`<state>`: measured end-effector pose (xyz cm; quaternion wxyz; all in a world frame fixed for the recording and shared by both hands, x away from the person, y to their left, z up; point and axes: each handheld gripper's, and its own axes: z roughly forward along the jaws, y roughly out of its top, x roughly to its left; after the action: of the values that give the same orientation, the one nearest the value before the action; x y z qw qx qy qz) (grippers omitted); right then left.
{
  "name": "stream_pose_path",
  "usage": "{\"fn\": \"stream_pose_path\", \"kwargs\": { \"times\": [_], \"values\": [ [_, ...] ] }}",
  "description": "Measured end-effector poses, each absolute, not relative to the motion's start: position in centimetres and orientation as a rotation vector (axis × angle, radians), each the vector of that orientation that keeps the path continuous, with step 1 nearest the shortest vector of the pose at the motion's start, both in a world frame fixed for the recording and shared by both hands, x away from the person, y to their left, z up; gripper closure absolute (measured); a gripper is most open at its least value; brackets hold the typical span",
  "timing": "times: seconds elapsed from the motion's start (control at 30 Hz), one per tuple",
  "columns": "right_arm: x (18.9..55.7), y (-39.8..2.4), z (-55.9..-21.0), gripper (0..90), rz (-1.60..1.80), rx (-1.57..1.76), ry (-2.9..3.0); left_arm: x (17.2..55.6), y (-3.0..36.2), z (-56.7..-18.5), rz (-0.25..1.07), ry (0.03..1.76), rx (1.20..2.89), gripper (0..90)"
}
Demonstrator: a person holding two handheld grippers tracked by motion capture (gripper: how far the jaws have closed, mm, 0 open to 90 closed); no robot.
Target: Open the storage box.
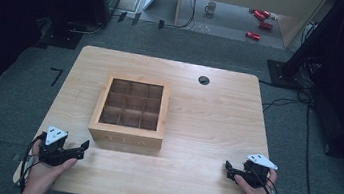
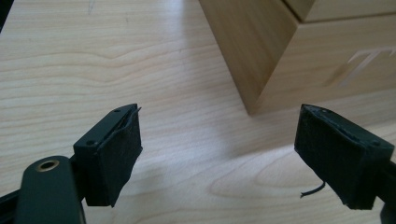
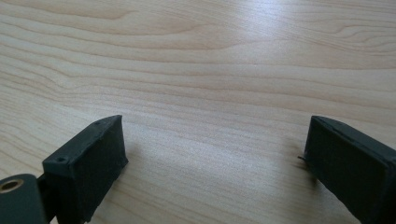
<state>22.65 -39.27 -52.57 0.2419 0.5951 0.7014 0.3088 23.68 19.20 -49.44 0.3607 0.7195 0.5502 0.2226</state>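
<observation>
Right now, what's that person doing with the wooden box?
A person sits at the table with a hand-held gripper in each hand. The left hand-held gripper rests near the front left corner of the wooden box, jaws open and holding nothing. The right hand-held gripper waits farther off, open too. The box's lid is shut.

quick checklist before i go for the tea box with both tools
1. Left tool open, nothing between its jaws: ok.
2. Right tool open, nothing between its jaws: ok.
3. Wooden tea box sits flat on the table, apart from both tools: ok.
4. Box corner lies ahead of the left tool: ok.
5. Bare wood ahead of the right tool, box not lined up: not ok.
6. Lid latched or free: cannot tell.
</observation>
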Motion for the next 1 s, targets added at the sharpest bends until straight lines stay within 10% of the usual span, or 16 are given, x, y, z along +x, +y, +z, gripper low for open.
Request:
{"fn": "stream_pose_path", "kwargs": {
  "times": [0.3,1.0],
  "values": [
    [22.8,-39.2,-52.5,6.3,0.839,1.643,1.905,24.4,18.8,-48.7,0.562,1.387,1.869,15.5],
    [23.7,-34.9,-49.4,8.3,0.993,1.566,1.882,25.9,16.6,-47.9,0.419,1.242,1.889,46.4]
  ]
}}
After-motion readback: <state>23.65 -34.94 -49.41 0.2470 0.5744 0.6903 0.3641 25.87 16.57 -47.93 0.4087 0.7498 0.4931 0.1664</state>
